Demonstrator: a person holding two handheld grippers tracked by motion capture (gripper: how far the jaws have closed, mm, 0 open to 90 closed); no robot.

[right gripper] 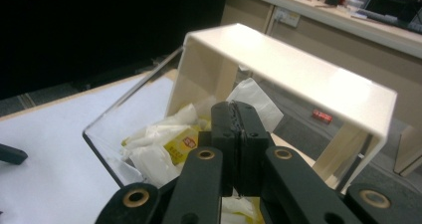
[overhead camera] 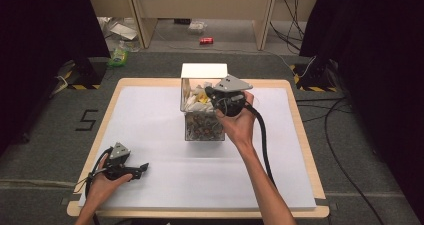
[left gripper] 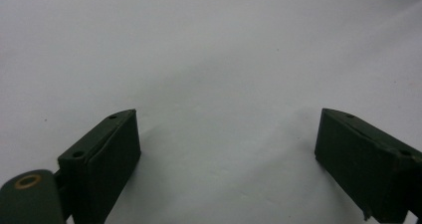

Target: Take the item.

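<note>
on the white table (overhead camera: 150, 135), right tongs (right gripper: 241, 119) clamped above the clear bin (overhead camera: 202, 127).

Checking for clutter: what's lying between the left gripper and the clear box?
Nothing: in the high view only bare white sheet separates the left gripper from the clear box.

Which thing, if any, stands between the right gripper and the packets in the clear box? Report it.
Nothing visible does. The right gripper, jaws shut, hangs over the clear box's open top, beside the white cover, with the packets directly beneath it.
</note>
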